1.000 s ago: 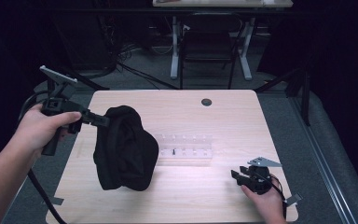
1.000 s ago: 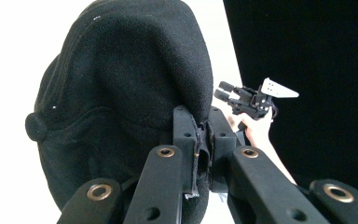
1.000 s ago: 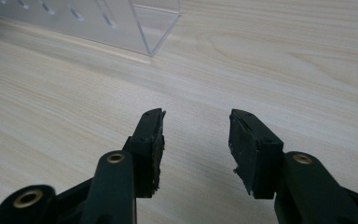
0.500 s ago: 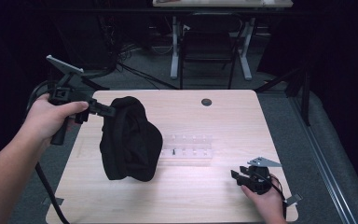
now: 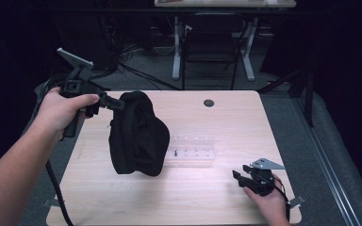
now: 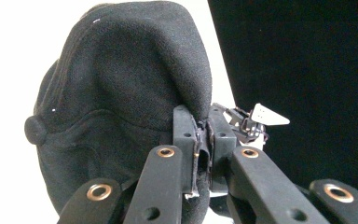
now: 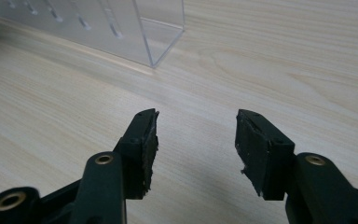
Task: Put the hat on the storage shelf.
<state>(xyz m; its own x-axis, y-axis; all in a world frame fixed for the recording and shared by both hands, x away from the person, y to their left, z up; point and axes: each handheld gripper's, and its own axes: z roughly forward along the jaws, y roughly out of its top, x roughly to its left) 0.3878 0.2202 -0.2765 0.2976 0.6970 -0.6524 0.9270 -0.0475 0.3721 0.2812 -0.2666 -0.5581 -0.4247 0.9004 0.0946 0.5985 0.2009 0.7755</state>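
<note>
A black fabric cap (image 5: 136, 136) hangs above the left half of the wooden table (image 5: 202, 202), pinched at its top edge by my left gripper (image 5: 117, 104), which is shut on it. In the left gripper view the closed jaws (image 6: 204, 140) clamp the rim of the cap (image 6: 121, 84), and its top button faces left. My right gripper (image 5: 238, 176) rests low at the table's front right. Its jaws (image 7: 196, 135) have just been opening and stand open, with bare wood between them.
A clear plastic rack (image 5: 193, 148) lies at the table's middle, just right of the cap, and its corner (image 7: 163, 32) shows ahead of the right jaws. A small dark round disc (image 5: 209, 102) sits near the far edge. A chair (image 5: 209, 44) stands beyond the table.
My left hand has carried the cap a little up and toward the far side of the table. The right gripper has kept its place.
</note>
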